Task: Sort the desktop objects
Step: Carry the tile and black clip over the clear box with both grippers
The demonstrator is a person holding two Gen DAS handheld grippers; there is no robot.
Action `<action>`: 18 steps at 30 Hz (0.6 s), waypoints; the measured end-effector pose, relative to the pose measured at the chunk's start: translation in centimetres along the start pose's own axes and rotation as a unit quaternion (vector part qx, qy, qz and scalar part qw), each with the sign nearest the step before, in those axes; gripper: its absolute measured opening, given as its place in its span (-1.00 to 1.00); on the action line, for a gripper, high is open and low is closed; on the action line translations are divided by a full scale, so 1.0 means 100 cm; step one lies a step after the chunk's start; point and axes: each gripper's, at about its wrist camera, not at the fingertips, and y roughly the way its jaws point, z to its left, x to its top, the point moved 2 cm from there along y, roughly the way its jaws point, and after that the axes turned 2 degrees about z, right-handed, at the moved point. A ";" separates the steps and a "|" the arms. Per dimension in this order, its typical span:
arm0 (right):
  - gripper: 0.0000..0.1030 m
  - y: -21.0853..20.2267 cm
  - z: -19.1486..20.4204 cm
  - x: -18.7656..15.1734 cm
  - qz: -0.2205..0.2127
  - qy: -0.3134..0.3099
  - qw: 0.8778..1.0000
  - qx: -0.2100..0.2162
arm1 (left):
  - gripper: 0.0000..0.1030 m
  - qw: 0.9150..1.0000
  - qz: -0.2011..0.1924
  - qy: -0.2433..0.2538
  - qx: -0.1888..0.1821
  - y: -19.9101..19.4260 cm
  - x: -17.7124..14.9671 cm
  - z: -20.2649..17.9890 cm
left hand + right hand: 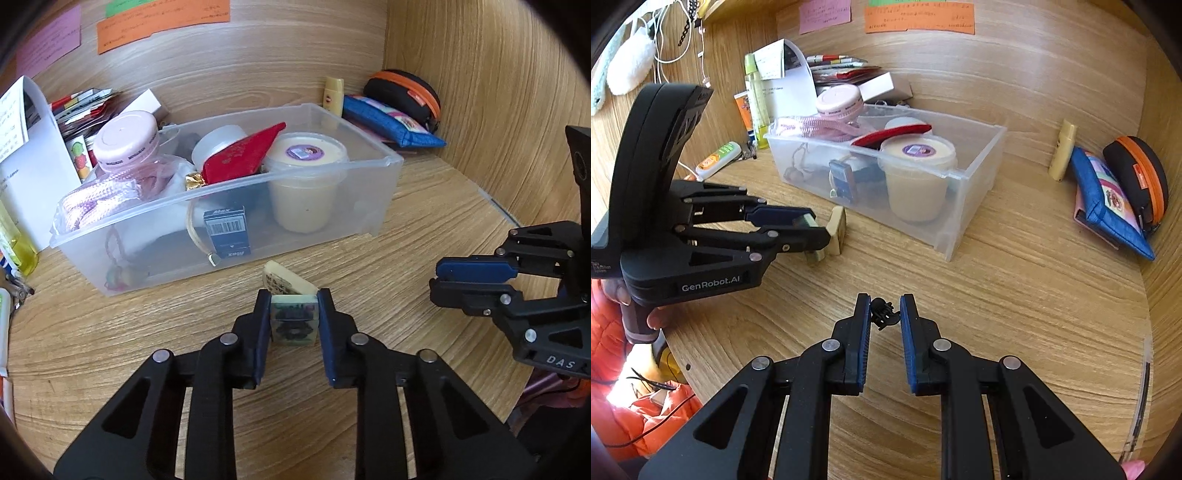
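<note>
A cream tile with a dark printed face [294, 320] lies on the wooden desk between the blue pads of my left gripper [294, 297], which press on its two sides. A second cream tile [286, 282] leans just beyond it, in front of the clear plastic bin [384, 192]. In the right wrist view my right gripper [884, 300] is shut on a small black clip [882, 314] held above the desk. The left gripper [816, 227] shows there from the side, with the second tile [837, 229] at its tips. My right gripper [437, 278] hovers at the right, its jaws together.
The bin [979, 155] holds a cream tub [918, 177], a red pouch, a pink-lidded jar, pink cord and a small blue box. A blue pouch [1108, 206], a black and orange case [1137, 177] and a small yellow bottle [1062, 151] stand by the right wall. Papers and tubes crowd the left.
</note>
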 end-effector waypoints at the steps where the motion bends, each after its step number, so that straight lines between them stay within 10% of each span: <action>1: -0.72 -0.001 0.000 0.001 -0.001 0.000 1.000 -0.001 | -0.54 1.000 -0.005 -0.003 -0.001 -0.003 0.000 0.001; 18: -0.72 -0.031 -0.001 0.029 -0.047 -0.011 0.999 -0.019 | -0.54 0.997 -0.066 -0.040 0.009 -0.047 0.019 0.037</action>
